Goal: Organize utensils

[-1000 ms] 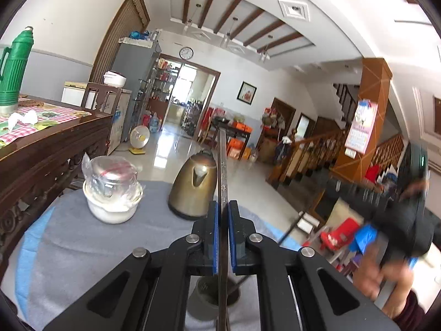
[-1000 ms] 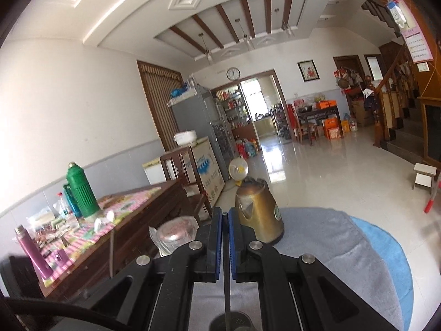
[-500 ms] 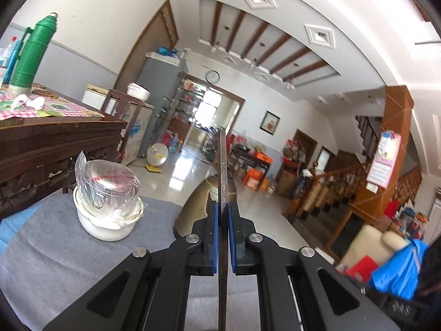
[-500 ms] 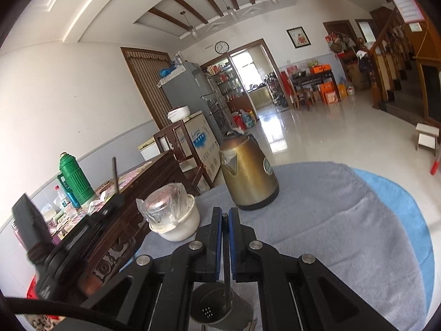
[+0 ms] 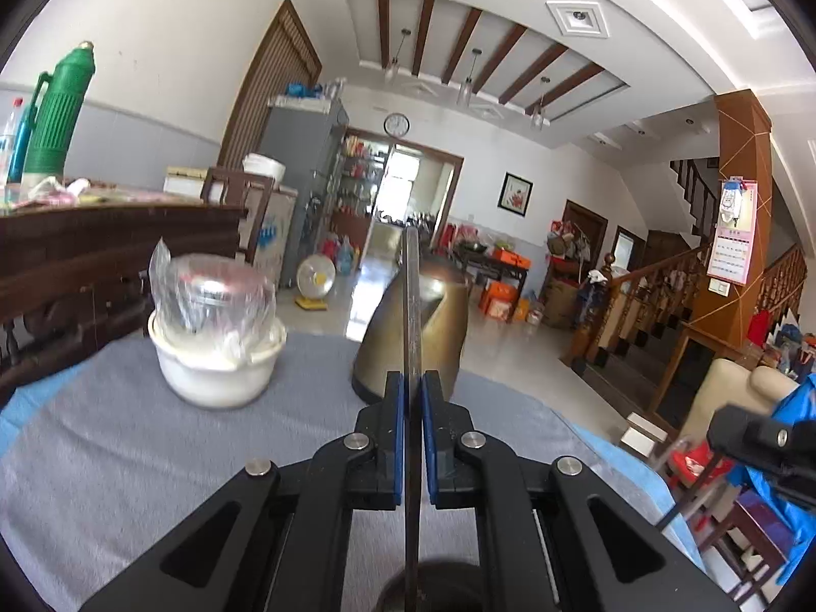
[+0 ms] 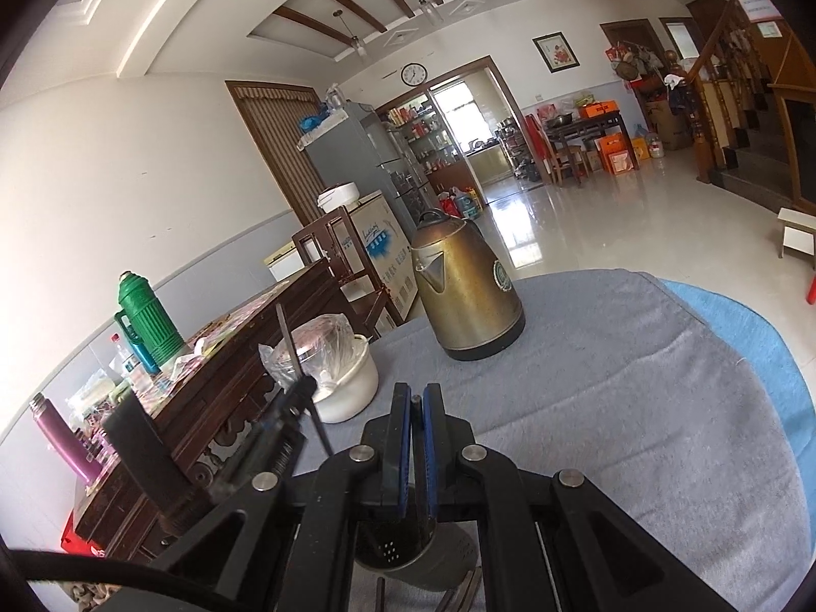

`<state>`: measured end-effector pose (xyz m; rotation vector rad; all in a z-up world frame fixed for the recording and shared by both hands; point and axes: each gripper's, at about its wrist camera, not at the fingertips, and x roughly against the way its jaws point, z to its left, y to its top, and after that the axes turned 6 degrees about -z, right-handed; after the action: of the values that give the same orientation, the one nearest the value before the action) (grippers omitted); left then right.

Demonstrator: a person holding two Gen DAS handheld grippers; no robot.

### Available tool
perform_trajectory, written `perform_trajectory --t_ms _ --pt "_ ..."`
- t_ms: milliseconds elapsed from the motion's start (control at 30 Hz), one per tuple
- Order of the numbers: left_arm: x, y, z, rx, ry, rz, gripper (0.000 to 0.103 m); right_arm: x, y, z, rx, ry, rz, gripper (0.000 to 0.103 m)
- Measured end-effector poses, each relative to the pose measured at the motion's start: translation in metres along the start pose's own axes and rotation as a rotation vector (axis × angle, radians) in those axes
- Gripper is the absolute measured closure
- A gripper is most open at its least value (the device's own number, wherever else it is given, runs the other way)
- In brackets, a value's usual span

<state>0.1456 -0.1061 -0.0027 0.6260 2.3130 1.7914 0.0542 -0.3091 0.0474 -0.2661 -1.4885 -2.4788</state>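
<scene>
Left gripper [image 5: 412, 398] points nearly level, jaws clamped on a thin dark metal utensil handle [image 5: 411, 306] standing upright, its lower end at the rim of the dark perforated utensil cup [image 6: 408, 553]. Right gripper [image 6: 416, 426], tilted slightly down, is closed on a thin dark stick [image 6: 416, 410] above that cup (contents unclear). White bowl [image 5: 217, 367] holds a plastic-wrapped glass jar [image 5: 214, 296]. Brass-coloured kettle [image 6: 466, 288] stands behind on the grey cloth [image 6: 637, 408].

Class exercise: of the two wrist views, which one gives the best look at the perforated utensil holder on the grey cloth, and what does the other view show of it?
The right wrist view: the utensil holder shows its dark perforated wall beneath the right gripper, though the fingers hide its top. The left wrist view shows only a dark curved rim at the bottom edge, beneath the left gripper.
</scene>
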Motion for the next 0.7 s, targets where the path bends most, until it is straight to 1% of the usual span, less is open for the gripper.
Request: perform_trajectory --t_ms 100,133,167,200,233,267,300,333,367,400,467,533,600,700 --pt "0.013 -0.001 0.003 0.010 -0.027 0.023 0.096 0.006 0.001 0.000 -0.036 0.020 0.018 0.096" --pt "0.021 0.000 0.003 0.005 -0.047 0.042 0.096 0.008 0.001 -0.001 -0.051 0.028 0.027 0.092" --pt "0.026 0.001 0.004 -0.004 -0.065 0.063 0.093 0.010 0.001 -0.003 -0.068 0.038 0.035 0.089" --pt "0.031 -0.001 0.001 -0.011 -0.075 0.078 0.091 0.015 0.000 -0.006 -0.087 0.048 0.038 0.080" --pt "0.039 0.000 0.002 -0.024 -0.082 0.096 0.090 0.021 -0.001 -0.009 -0.102 0.058 0.033 0.068" --pt "0.050 0.000 0.005 -0.035 -0.088 0.107 0.087 0.028 -0.002 -0.011 -0.112 0.063 0.022 0.061" --pt "0.057 -0.001 0.007 -0.037 -0.094 0.114 0.083 0.039 -0.003 -0.015 -0.127 0.064 -0.005 0.040" --pt "0.071 -0.002 0.012 -0.038 -0.091 0.130 0.071 0.052 -0.004 -0.020 -0.141 0.059 -0.042 0.036" --pt "0.082 -0.002 0.016 -0.041 -0.079 0.137 0.064 0.063 -0.006 -0.022 -0.145 0.056 -0.067 0.036" --pt "0.091 -0.003 0.019 -0.040 -0.073 0.140 0.062 0.075 -0.009 -0.025 -0.137 0.051 -0.080 0.036" --pt "0.112 -0.005 0.031 -0.019 -0.049 0.172 0.048 0.091 -0.016 -0.031 -0.106 0.024 -0.068 0.039" --pt "0.134 -0.011 0.041 0.008 -0.022 0.231 0.046 0.109 -0.029 -0.039 -0.089 0.007 -0.050 0.048" --pt "0.151 -0.019 0.051 0.054 -0.022 0.292 0.042 0.121 -0.043 -0.049 -0.099 -0.007 -0.013 0.049" --pt "0.177 -0.036 0.064 0.153 -0.011 0.381 0.041 0.132 -0.065 -0.061 -0.108 -0.014 0.052 0.050"
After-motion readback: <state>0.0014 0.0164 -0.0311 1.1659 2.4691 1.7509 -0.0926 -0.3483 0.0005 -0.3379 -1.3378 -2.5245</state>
